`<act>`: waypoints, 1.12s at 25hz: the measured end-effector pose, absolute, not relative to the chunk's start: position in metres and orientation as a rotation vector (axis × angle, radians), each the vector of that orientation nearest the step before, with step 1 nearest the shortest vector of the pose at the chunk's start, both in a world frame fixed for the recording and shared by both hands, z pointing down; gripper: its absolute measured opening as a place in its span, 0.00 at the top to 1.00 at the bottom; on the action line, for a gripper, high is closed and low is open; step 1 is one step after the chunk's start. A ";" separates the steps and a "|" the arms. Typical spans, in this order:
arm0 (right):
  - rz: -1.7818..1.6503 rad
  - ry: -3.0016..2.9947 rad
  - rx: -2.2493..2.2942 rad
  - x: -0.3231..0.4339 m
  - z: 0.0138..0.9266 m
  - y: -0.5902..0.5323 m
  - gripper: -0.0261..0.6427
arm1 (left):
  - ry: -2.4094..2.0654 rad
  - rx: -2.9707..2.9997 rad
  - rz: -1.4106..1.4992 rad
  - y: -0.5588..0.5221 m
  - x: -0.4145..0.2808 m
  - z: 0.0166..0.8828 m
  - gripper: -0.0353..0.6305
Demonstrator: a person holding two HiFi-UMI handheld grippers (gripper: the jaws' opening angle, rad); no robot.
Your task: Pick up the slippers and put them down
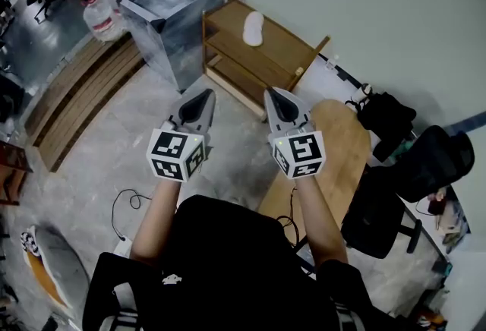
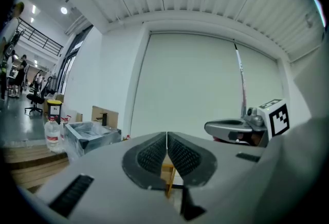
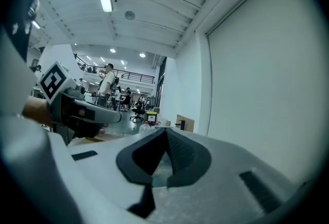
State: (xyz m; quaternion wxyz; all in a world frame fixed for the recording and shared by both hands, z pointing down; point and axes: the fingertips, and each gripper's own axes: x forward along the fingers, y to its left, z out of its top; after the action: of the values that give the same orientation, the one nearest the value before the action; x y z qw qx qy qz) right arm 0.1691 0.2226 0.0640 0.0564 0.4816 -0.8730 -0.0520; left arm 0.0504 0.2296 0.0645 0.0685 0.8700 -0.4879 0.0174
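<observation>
The wooden shoe rack [image 1: 285, 45] stands against the wall, ahead of the person. Both hands are up, side by side. The left gripper [image 1: 203, 98] has its jaws pressed together on nothing, and the right gripper [image 1: 275, 98] is likewise closed and empty. One white slipper [image 1: 253, 28] lies on the rack's top shelf, well beyond both.
</observation>
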 end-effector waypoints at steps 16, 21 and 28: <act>-0.106 -2.625 1.420 0.162 0.085 0.190 0.97 | -1.457 2.621 0.113 0.205 0.052 0.078 0.94; -0.093 -2.615 1.417 0.156 0.090 0.152 0.97 | -1.468 2.612 0.101 0.165 0.044 0.081 0.94; -0.072 -2.598 1.404 0.144 0.098 0.079 0.97 | -1.485 2.571 0.077 0.088 0.028 0.086 0.94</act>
State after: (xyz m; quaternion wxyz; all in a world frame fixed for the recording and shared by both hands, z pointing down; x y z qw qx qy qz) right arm 0.1444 0.0790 0.0980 0.0938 0.4733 -0.8755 -0.0243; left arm 0.0282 0.0880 0.0861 0.0859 0.8625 -0.4981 0.0259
